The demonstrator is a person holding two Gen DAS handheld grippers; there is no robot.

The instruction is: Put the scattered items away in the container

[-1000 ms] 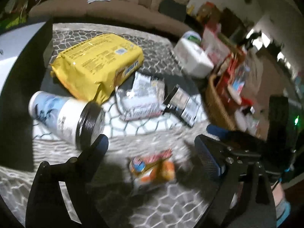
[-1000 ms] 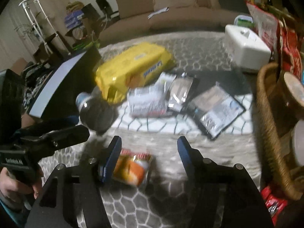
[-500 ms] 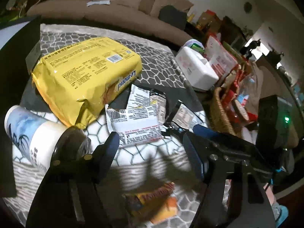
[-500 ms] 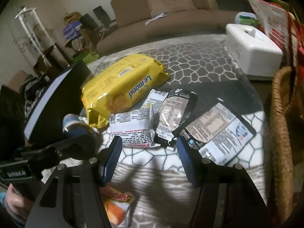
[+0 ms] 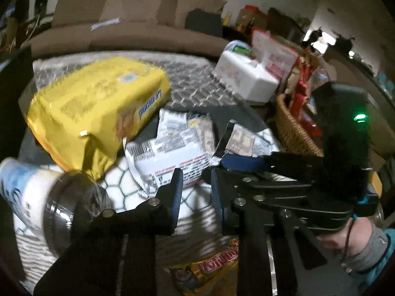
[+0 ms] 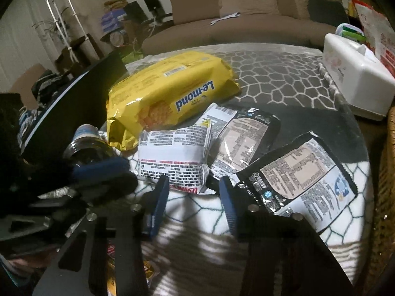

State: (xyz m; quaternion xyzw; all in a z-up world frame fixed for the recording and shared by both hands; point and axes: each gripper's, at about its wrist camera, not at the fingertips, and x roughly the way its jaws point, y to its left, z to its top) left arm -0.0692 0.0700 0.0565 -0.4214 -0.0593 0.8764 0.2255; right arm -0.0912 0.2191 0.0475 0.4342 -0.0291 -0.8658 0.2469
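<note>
clearly the tidying has barely begun: nearly everything is out on the tabletop (image 6: 284, 74), which is covered in a honeycomb-patterned cloth. a big yellow biscuit pack (image 6: 170, 91) lies toward the far left, a white snack packet (image 6: 172, 157) sits in front of it, and two dark-edged foil packets follow to its right, the middle one (image 6: 242, 143) overlapping the white packet's corner and the larger one (image 6: 303, 180) nearest the wicker basket (image 5: 293, 133). a blue-and-white jar with a dark lid (image 5: 37, 197) lies on its side at the left, and an orange-and-yellow wrapper (image 5: 212, 264) rests close under the jaws. the basket, which i take to be the container, already holds some red packaging, though i cannot say whether that belongs to this job.

the left gripper (image 5: 195, 192) has its jaws closing to a narrow gap just in front of the white packet's near edge; nothing shows between them, only cloth. the right gripper (image 6: 195, 204) is closing too, wider apart, with its jaws either side of the packet's lower corner but not pressing on it as far as i can see.

my reading is that a first pick of the white packet is being lined up, and all six loose items remain to go in.
</note>
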